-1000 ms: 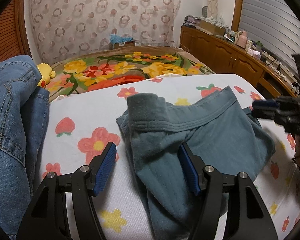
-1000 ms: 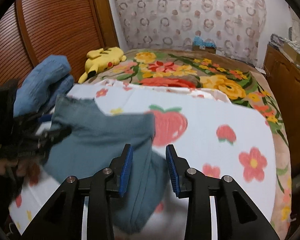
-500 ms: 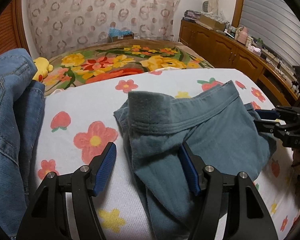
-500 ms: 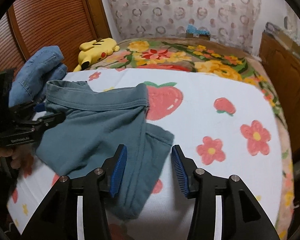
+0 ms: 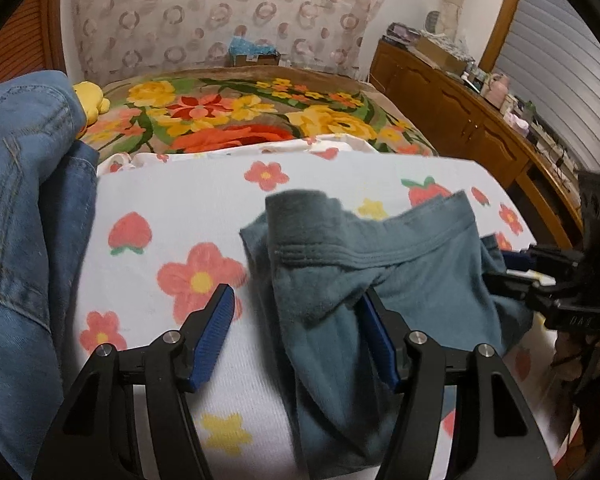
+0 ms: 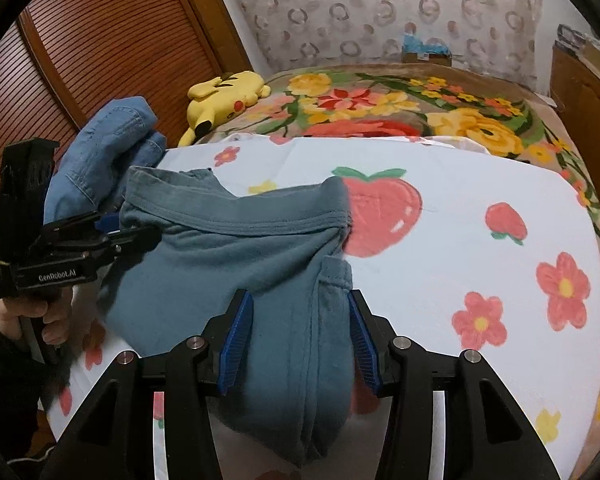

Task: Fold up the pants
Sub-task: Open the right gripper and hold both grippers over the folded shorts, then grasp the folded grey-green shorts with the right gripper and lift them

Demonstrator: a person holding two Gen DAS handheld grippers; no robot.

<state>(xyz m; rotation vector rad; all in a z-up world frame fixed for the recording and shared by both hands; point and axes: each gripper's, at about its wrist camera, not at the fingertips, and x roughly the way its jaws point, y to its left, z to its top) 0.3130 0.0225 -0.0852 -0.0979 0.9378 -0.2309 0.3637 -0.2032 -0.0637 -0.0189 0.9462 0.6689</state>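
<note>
The blue-green pants (image 6: 236,252) lie bunched up on the white sheet (image 6: 480,264) with flowers and strawberries that covers the bed. The waistband (image 6: 236,216) runs across the far side, and the folded legs hang toward the near edge of the bed. The right gripper (image 6: 296,344) has its blue pads on both sides of the folded legs. Its jaws stand apart and do not squeeze the cloth. The left gripper (image 5: 296,340) is also open wide. One pad is beside a fold of the pants and the other is over the bare sheet. A hand (image 6: 56,320) holds the left gripper's black handle. A pile of blue jeans (image 5: 24,208) sits at the left side of the bed. A yellow plush toy (image 6: 224,96) lies farther back on a bright flowered blanket (image 6: 400,108). A wooden cabinet (image 5: 452,108) stands along the right wall.
</note>
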